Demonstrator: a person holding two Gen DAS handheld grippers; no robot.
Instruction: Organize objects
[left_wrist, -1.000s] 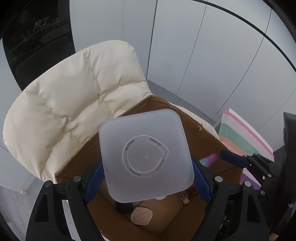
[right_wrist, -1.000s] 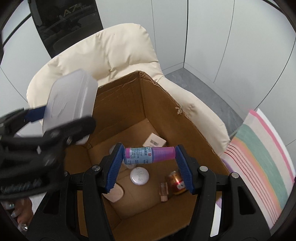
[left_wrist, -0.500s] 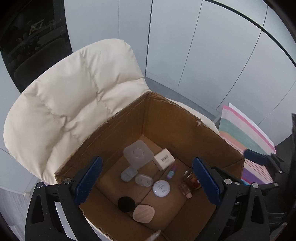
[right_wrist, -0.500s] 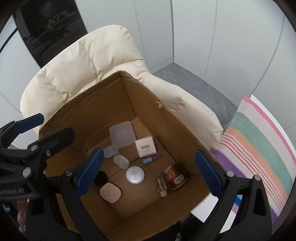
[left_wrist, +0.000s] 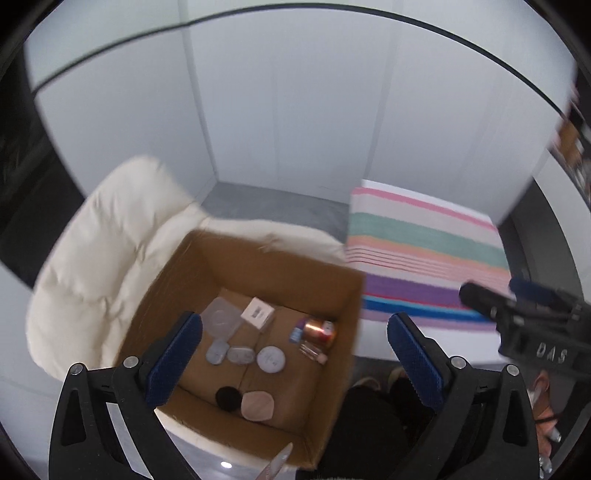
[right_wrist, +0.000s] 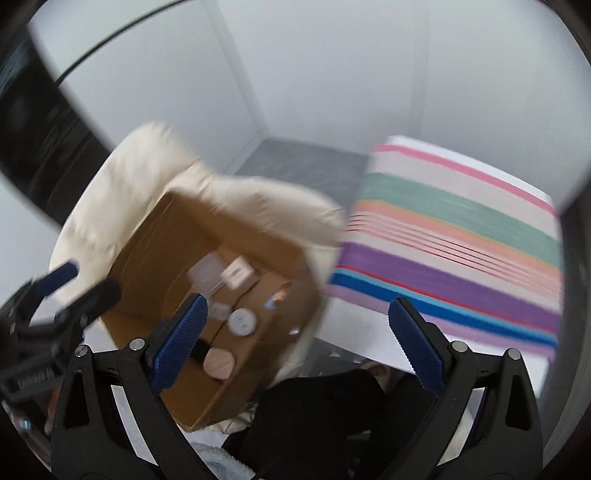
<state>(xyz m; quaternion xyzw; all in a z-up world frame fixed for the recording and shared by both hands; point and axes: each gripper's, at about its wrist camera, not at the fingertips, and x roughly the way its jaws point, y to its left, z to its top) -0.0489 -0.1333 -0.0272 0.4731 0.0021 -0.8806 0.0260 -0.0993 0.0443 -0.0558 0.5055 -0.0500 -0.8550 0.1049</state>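
Note:
An open cardboard box (left_wrist: 332, 295) sits on a cream padded chair (left_wrist: 92, 258). Inside lie a frosted square container (left_wrist: 221, 321), a small white carton (left_wrist: 257, 313), a pink-purple tube beside a copper jar (left_wrist: 319, 331), a round white compact (left_wrist: 270, 360) and several other small cosmetics. My left gripper (left_wrist: 295, 358) is open and empty, high above the box. My right gripper (right_wrist: 295, 339) is open and empty, above the box's right side (right_wrist: 295, 280). The right gripper also shows at the left wrist view's right edge (left_wrist: 517, 306). Both views are blurred.
A striped cloth covers a surface (left_wrist: 424, 258) right of the chair; it also shows in the right wrist view (right_wrist: 461, 236). White wall panels (left_wrist: 295, 110) stand behind. Grey floor (left_wrist: 277, 206) lies between the chair and the wall.
Both grippers opened and dropped the frosted container and the tube into the box. Since then both have swung right, toward the striped cloth.

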